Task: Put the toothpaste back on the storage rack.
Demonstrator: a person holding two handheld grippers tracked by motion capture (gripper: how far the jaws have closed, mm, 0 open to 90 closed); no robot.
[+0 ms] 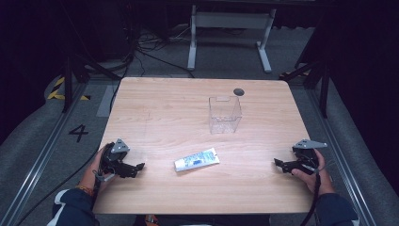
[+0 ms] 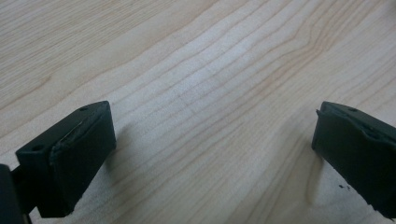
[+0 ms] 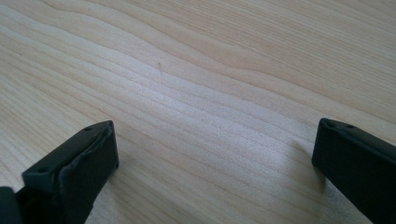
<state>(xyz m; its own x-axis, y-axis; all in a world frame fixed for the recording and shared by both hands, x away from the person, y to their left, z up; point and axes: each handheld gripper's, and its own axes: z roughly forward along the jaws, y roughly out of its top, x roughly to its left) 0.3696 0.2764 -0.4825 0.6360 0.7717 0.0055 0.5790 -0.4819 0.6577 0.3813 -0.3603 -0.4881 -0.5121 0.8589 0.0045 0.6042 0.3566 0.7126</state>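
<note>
A white and blue tube [image 1: 196, 159] lies flat near the front middle of the wooden table [image 1: 160, 101]. Behind it stands a clear plastic box [image 1: 225, 114], upright with nothing visible inside. My left gripper [image 1: 138, 169] rests at the table's front left, held by a hand, and points right toward the tube. In the left gripper view the left gripper [image 2: 212, 154] stands wide open over bare wood. My right gripper [image 1: 277, 163] sits at the front right, pointing left. The right gripper [image 3: 215, 163] is also wide open with nothing between its jaws.
A small dark round mark [image 1: 239, 92] sits near the table's far edge behind the box. Beyond the table are a white desk frame [image 1: 229, 33], cables on the floor and black stands at both sides.
</note>
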